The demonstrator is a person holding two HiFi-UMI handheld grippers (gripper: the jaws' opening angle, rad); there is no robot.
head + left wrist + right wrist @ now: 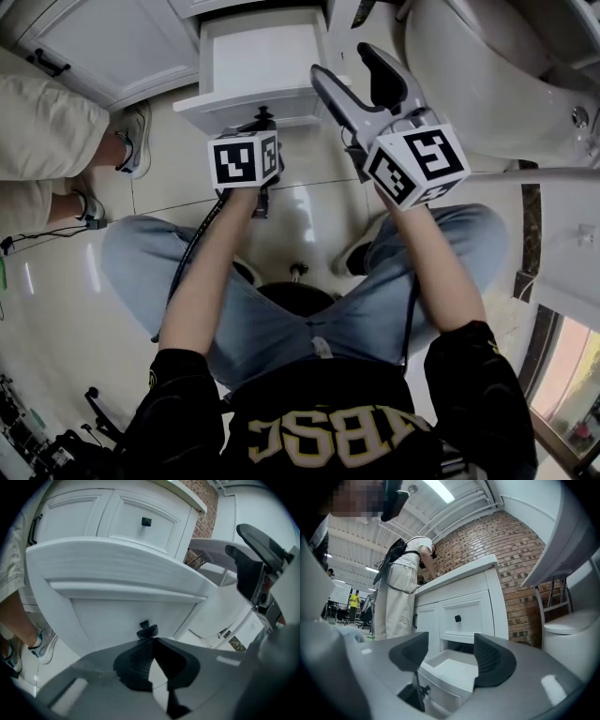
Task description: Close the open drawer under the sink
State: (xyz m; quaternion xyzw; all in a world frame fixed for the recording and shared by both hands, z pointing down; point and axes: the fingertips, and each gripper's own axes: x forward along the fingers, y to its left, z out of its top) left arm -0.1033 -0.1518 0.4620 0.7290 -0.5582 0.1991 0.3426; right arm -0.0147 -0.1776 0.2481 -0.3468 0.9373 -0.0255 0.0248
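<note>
The white drawer [251,58] under the sink stands pulled out of the white vanity [117,517]. Its front panel [117,588] fills the left gripper view, with a small black knob [146,630] low in the middle. My left gripper [152,640] is shut, its tips meeting just below that knob with nothing between the pads. From the head view it [263,120] sits at the drawer front. My right gripper [352,77] hovers open to the right of the drawer, holding nothing. In its own view the jaws [450,656] frame the open drawer [452,665].
A white toilet [572,625] stands right of the vanity, against a brick wall [515,550]. A second person [405,588] stands at the counter's left end, with legs and shoes [131,141] near the cabinet door [103,42]. My knees and a stool base [298,292] are below.
</note>
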